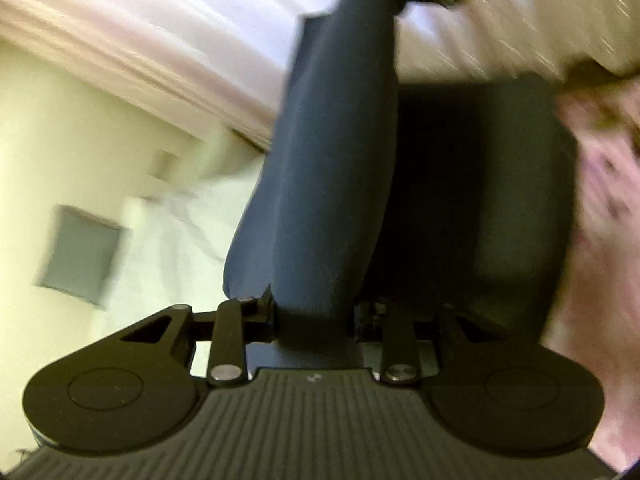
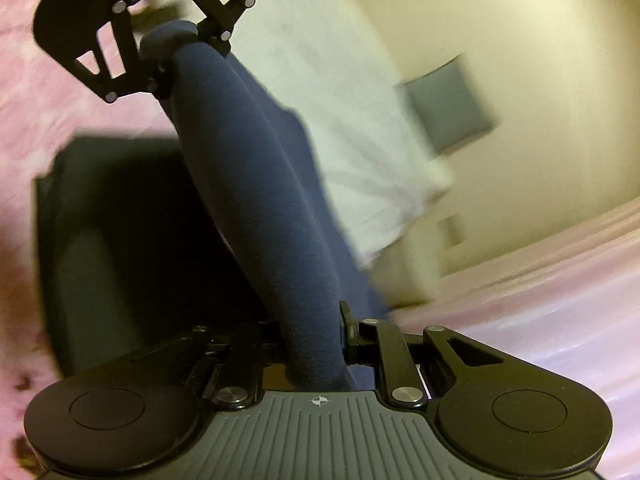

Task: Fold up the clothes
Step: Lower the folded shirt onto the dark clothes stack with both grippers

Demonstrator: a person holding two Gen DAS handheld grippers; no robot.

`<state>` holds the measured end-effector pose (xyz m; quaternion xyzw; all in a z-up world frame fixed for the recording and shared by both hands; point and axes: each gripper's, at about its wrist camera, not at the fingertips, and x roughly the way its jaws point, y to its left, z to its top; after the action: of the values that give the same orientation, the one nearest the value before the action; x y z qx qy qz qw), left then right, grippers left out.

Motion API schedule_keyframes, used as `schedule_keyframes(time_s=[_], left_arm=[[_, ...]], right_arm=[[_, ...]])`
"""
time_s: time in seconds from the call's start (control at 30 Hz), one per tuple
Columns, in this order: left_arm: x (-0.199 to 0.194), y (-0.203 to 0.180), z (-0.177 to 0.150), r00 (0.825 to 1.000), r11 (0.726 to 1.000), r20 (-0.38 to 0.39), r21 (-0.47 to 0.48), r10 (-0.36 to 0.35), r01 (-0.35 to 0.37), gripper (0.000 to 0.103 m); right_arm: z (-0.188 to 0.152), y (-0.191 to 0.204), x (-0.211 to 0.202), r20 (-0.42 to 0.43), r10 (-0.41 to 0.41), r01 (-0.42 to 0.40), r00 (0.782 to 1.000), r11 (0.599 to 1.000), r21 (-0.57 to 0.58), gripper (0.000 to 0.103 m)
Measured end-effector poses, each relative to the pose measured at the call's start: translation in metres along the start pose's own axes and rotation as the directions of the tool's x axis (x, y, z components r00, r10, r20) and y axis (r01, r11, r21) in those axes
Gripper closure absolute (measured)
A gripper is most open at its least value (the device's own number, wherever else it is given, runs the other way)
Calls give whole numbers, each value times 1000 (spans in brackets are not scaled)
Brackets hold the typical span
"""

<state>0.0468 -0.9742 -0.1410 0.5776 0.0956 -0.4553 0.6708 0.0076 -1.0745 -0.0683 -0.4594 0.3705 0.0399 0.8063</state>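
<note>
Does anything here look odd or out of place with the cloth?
The navy cloth is bunched into a thick rope, stretched between the left gripper and the right gripper, both shut on it. It is not flat for a fold. Both views are blurred; nothing looks torn or spilled.

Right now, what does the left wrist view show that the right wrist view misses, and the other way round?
Only the left wrist view shows its own left gripper close up, shut on the dark blue fleece garment.

Only the right wrist view shows its own right gripper close up, clamping the dark blue fleece garment.

Both show the garment stretched between the grippers, the dark folded cloth beneath, the pink bedspread and the grey wall panel.
</note>
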Motion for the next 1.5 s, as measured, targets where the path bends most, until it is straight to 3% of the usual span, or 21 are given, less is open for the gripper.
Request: schedule_keyframes(time_s=[0.07,0.17,0.33,0.4,0.47,0.57,0.67,0.77,0.93,1.17,1.33,1.5], left_arm=[[16,-31,-10,999,998,-17,51,-41,41,72],[21,-43,-19,1000,998,12,68,-6,5,70],[22,-30,-22,999,991,39,135,6,-12,71],[19,-18,-21,996,985,60,156,61,-70,71],[18,-14,-26,994,988,69,126,83,-91,71],[31,-38,-39,999,992,36,116,40,-43,70],[34,-70,-46,995,984,41,146,94,-99,69],[26,-69,-47,992,988,45,95,121,-125,64],[13,-62,-57,991,991,50,58,121,-124,62],[15,-77,-56,994,994,24,28,105,-106,74],[13,-86,-55,995,995,14,25,99,-99,74],[10,-78,-54,997,997,13,11,81,-81,71]], right_arm=[[-13,27,17,-37,71,-72,997,997,-29,87],[-27,44,17,-23,53,-54,998,998,-45,82],[-29,46,15,-24,42,-41,999,998,49,82],[-21,53,10,-30,23,-20,999,996,88,82],[-14,63,8,-32,5,-1,999,995,103,82],[-2,77,10,-36,-11,14,999,997,73,82],[-2,89,11,-37,-27,27,999,1000,14,81],[-7,93,8,-38,-35,35,999,999,-19,77],[-13,94,-3,-51,-40,40,998,999,-1,76],[-17,112,-4,-72,-13,16,997,999,41,77],[-27,122,0,-74,-24,25,997,1000,13,76],[-15,114,-19,-88,-16,23,996,997,79,76]])
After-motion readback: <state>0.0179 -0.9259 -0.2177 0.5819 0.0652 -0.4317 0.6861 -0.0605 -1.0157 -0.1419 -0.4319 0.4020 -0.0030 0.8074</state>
